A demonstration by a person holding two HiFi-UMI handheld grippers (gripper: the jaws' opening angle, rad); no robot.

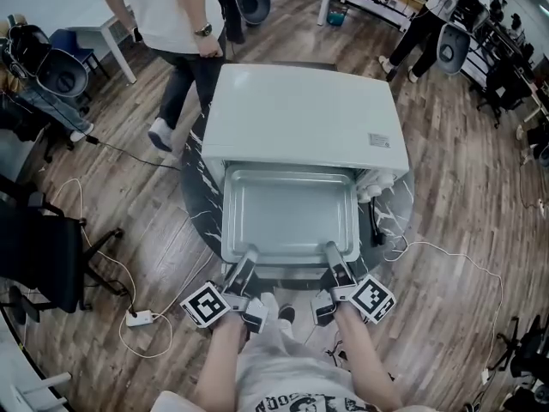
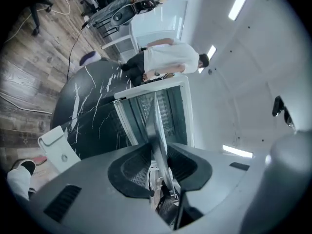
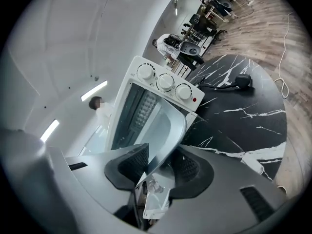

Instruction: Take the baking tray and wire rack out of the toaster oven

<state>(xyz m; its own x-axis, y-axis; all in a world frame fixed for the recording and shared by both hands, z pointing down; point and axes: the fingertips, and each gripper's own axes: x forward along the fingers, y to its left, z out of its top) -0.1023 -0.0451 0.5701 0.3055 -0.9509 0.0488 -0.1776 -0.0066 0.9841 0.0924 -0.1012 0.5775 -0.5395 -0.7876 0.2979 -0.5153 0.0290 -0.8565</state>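
A white toaster oven (image 1: 300, 114) stands on a round black marble table (image 1: 199, 187). Its grey baking tray (image 1: 287, 213) sticks out of the front opening towards me. My left gripper (image 1: 244, 264) is shut on the tray's front rim near the left corner, and my right gripper (image 1: 336, 264) is shut on the rim near the right corner. In the left gripper view the tray (image 2: 157, 126) runs edge-on between the pads of the left gripper (image 2: 158, 162). In the right gripper view the tray (image 3: 168, 130) is clamped in the right gripper (image 3: 158, 162), below the oven's knobs (image 3: 165, 82). A gridded part (image 3: 144, 108) shows inside the oven; I cannot tell whether it is the wire rack.
A person (image 1: 184, 24) stands at the table's far left, close to the oven's back. A black chair (image 1: 43, 247) is on my left. A power strip (image 1: 139, 318) and cables lie on the wooden floor. A black plug (image 3: 242, 80) rests on the table right of the oven.
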